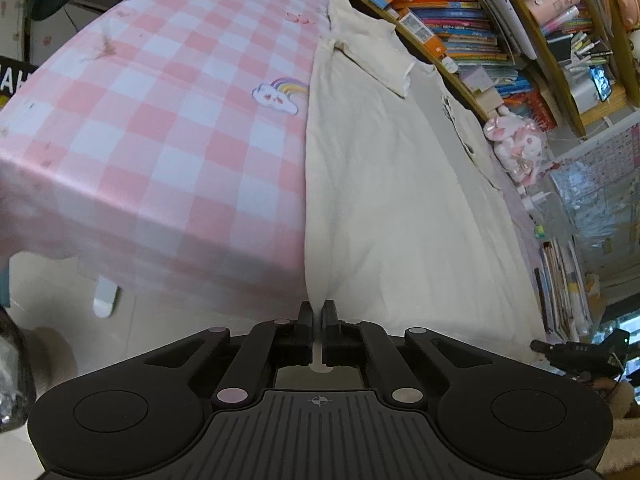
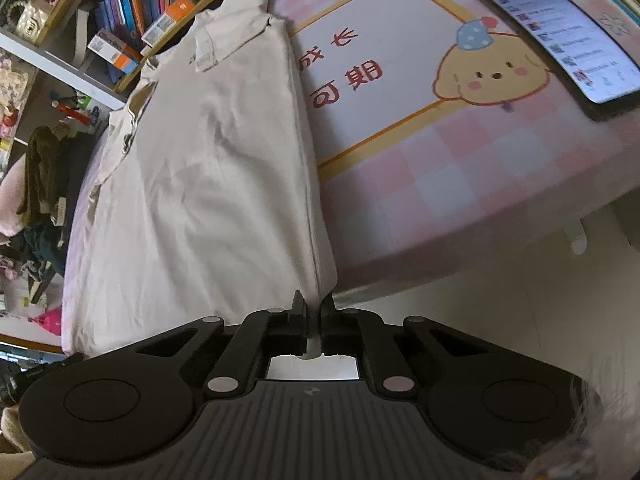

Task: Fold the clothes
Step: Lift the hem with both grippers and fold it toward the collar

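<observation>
The counter (image 1: 168, 128) carries a pink-and-white checked cloth, bare on its left side apart from a small printed rainbow cloud (image 1: 280, 94). To the right of that print lies the cream shirt (image 1: 380, 184), spread lengthwise from the near edge of the counter to the far edge, where its collar (image 1: 372, 48) sits folded just beside the bookshelf (image 1: 460, 20). At the near edge, the left hand-held gripper (image 1: 318, 312) has its jaws pressed together on the shirt's hem at the left corner, a thin fold of cream fabric pinched between the pads. Further right along the far edge, a pink plush toy (image 1: 516, 144) rests against the shelf.

In the right wrist view, the shirt (image 2: 208, 168) fills the left half of the counter (image 2: 460, 184). The right hand-held gripper (image 2: 314, 308) is clamped narrowly on the hem at the shirt's right corner, near the counter's near edge, with fabric showing between its jaws. Right of the shirt is a printed panel with a cartoon puppy (image 2: 492, 72), and at the far right corner lies a phone (image 2: 560, 36) with its screen lit.
</observation>
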